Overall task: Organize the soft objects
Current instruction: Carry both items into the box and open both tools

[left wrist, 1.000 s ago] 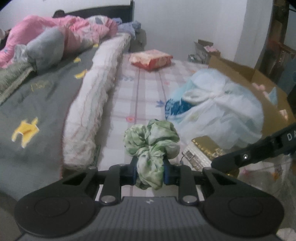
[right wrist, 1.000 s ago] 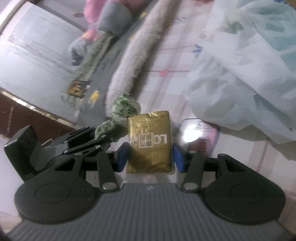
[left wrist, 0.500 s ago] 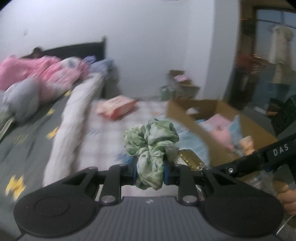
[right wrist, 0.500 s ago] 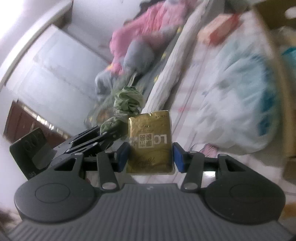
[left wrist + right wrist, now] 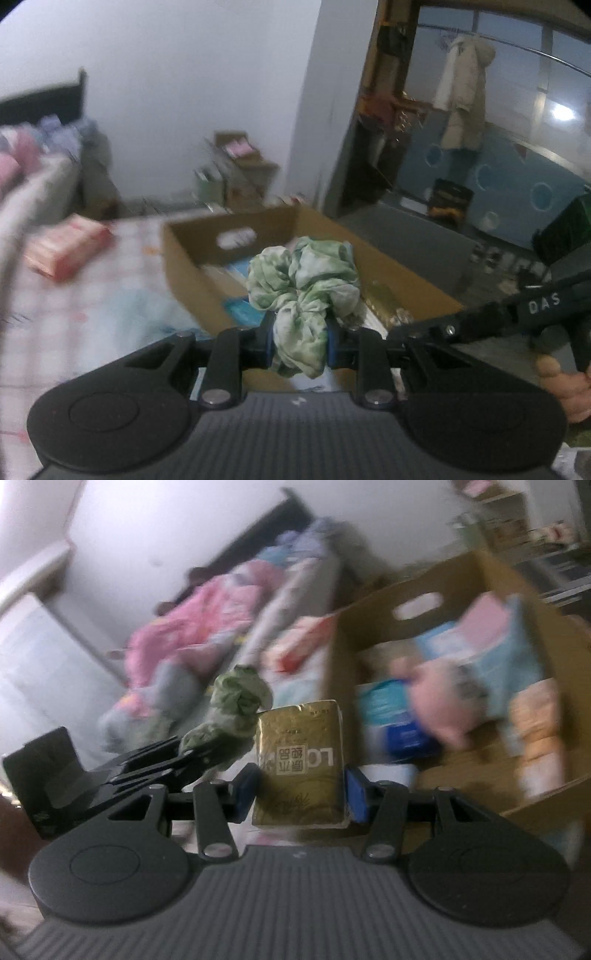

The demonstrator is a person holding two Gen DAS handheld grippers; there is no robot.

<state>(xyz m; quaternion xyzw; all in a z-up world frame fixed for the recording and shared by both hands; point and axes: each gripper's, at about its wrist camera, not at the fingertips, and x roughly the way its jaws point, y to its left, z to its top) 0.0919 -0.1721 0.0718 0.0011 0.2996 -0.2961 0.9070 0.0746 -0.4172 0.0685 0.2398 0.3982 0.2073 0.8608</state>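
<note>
Centre frame of the left wrist view: left gripper [image 5: 300, 341] pinches green scrunchie [image 5: 304, 291], bunched upward; cardboard box [image 5: 192, 258] lies directly beyond. Right gripper [image 5: 301, 794] clamps gold tissue pack [image 5: 301, 768], long axis upright; box opens at right of frame, nearer this hand.

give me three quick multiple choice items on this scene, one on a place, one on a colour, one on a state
1. Where is the cardboard box?
A. hanging on the wall
B. ahead of both grippers, at the bed's edge
C. under the pink blanket

2. What colour is the scrunchie?
A. green and white
B. red
C. black

3. What state is the right gripper in?
A. open, holding nothing
B. shut on the gold packet
C. shut on a pink toy

Answers:
1 B, the open box fills the space just past the fingers in both views.
2 A, mottled green and white fabric.
3 B, the blue pads press both sides of the packet.
</note>
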